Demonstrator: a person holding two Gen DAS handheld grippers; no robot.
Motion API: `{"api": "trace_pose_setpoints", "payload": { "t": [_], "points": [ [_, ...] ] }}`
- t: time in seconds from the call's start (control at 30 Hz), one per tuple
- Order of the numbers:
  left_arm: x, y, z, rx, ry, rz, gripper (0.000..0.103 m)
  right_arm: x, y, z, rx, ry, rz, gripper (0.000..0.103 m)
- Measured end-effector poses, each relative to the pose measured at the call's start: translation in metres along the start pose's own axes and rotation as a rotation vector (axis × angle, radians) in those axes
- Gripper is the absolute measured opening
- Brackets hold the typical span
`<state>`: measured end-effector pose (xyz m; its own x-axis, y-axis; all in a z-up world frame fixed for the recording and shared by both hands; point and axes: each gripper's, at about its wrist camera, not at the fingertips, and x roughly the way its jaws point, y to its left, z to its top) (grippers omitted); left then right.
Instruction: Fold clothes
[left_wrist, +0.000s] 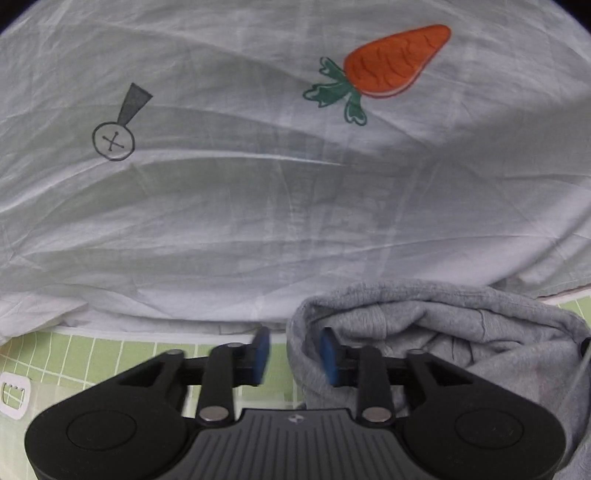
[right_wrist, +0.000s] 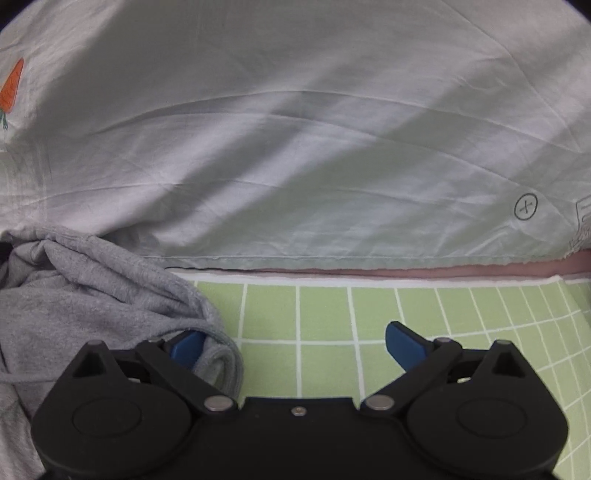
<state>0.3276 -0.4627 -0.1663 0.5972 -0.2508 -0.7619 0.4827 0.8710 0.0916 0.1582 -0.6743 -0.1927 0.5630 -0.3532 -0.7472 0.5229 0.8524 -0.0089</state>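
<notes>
On the green checked sheet (right_wrist: 332, 314), beside a white printed cover (left_wrist: 258, 203), lies a crumpled grey hoodie (left_wrist: 424, 325), its lower part cut off. Left gripper (left_wrist: 295, 356) fingers stand apart astride its edge, gripping nothing; right gripper (right_wrist: 293, 349) is spread wide, empty.

The right gripper (right_wrist: 295, 347) stands wide open over a green checked sheet (right_wrist: 332, 314) — its left blue finger against the edge of a crumpled grey sweatshirt (right_wrist: 92, 291), its right one over bare sheet. Beyond lies a pale duvet (right_wrist: 295, 147) — a carrot print (right_wrist: 13, 86) at its left edge.
</notes>
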Motion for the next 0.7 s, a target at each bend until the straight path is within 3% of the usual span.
{"api": "trace_pose_setpoints", "payload": {
  "t": [0.03,0.17,0.27,0.37,0.47,0.53,0.7],
  "points": [
    [-0.008,0.004,-0.003,-0.032,-0.012,-0.013,0.091,-0.005,-0.003,-0.002,0.023,0.003,0.028,0.101],
    [-0.04,0.024,-0.018,-0.176,-0.017,-0.072,0.092,-0.028,-0.015,-0.014,0.08,-0.005,0.074,0.101],
    [-0.061,0.034,-0.038,-0.26,-0.015,-0.029,0.097,-0.043,-0.028,-0.027,0.178,-0.026,0.078,0.101],
    [-0.073,0.031,-0.061,-0.255,0.0,0.015,0.097,-0.048,-0.035,-0.039,0.229,-0.035,0.051,0.098],
    [-0.08,0.022,-0.084,-0.213,0.018,0.053,0.097,-0.044,-0.03,-0.048,0.209,-0.002,0.017,0.087],
    [-0.085,0.014,-0.099,-0.181,0.032,0.088,0.097,-0.042,-0.025,-0.052,0.195,0.011,0.028,0.072],
    [-0.099,0.013,-0.116,-0.271,0.013,0.089,0.097,-0.041,-0.011,-0.054,0.185,0.013,0.081,0.059]
  ]
}}
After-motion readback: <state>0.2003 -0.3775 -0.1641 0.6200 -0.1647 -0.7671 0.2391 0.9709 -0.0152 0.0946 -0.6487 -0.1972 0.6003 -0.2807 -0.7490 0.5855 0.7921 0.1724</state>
